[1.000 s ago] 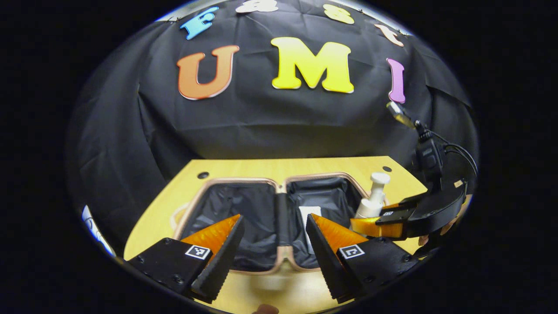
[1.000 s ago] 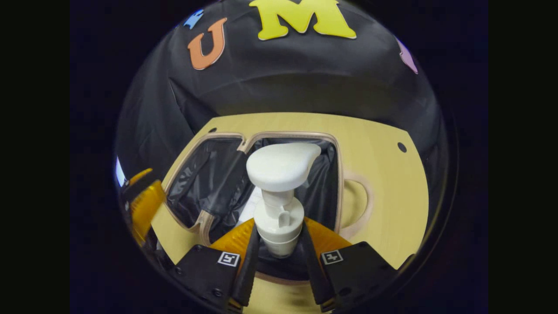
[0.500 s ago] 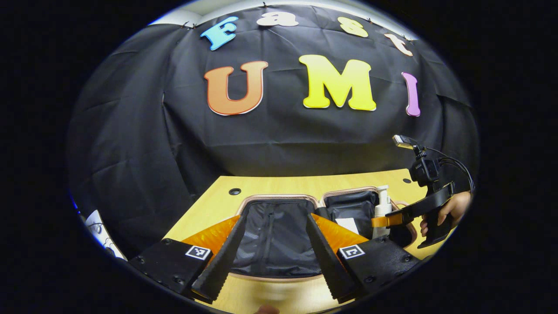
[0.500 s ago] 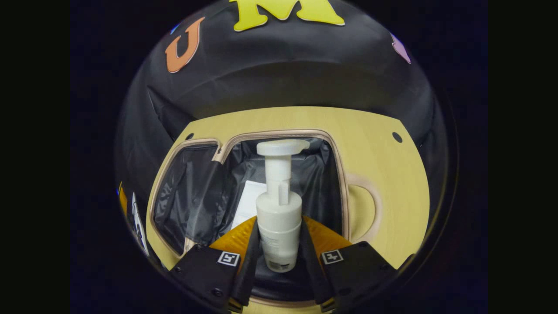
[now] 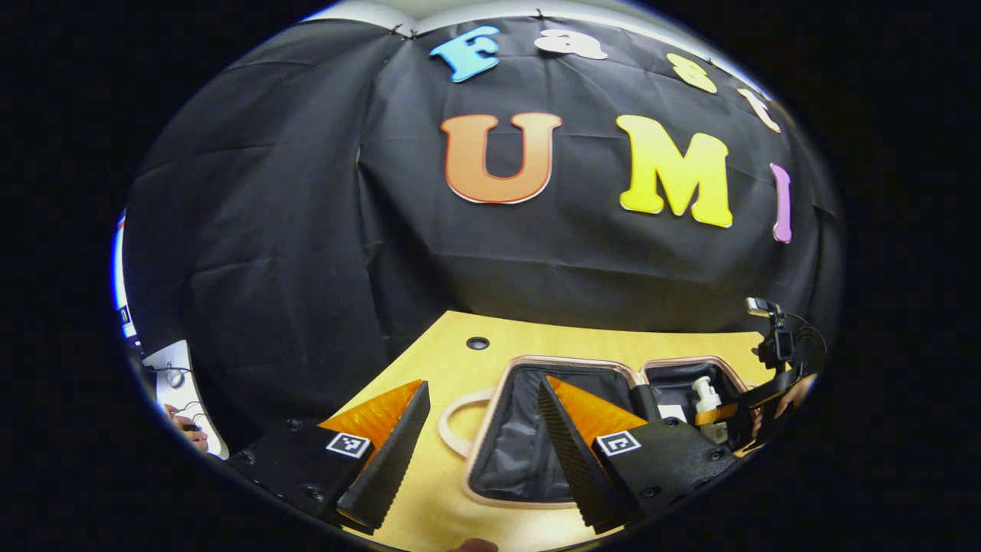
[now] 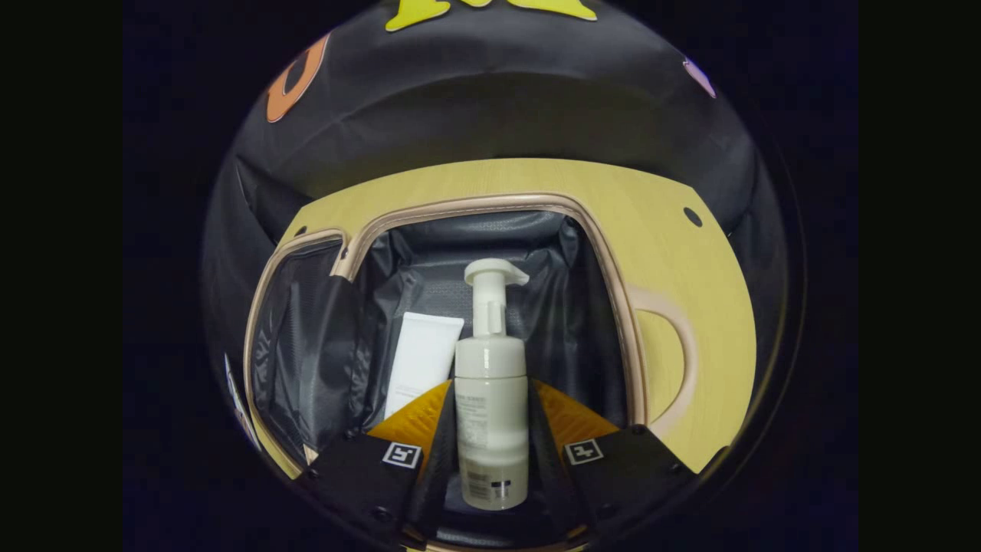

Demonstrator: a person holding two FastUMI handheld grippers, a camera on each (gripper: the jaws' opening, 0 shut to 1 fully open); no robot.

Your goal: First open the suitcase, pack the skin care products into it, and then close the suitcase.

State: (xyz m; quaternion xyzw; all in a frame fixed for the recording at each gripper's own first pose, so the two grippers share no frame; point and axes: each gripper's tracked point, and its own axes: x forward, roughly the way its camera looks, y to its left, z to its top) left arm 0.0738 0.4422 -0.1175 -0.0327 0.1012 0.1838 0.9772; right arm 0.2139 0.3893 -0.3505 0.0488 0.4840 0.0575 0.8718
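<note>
Right gripper view, nearest first: the right tongs (image 6: 490,445) are clamped on a white pump bottle (image 6: 491,414), both fingers pressing its sides. Beyond, the bottle hangs over the open suitcase (image 6: 613,291), where a white tube (image 6: 421,360) lies on the dark lining; whether the bottle's base touches the lining is hard to tell. Left gripper view: the left tongs (image 5: 479,445) stand apart, holding nothing, above the wooden worktop (image 5: 429,360).
</note>
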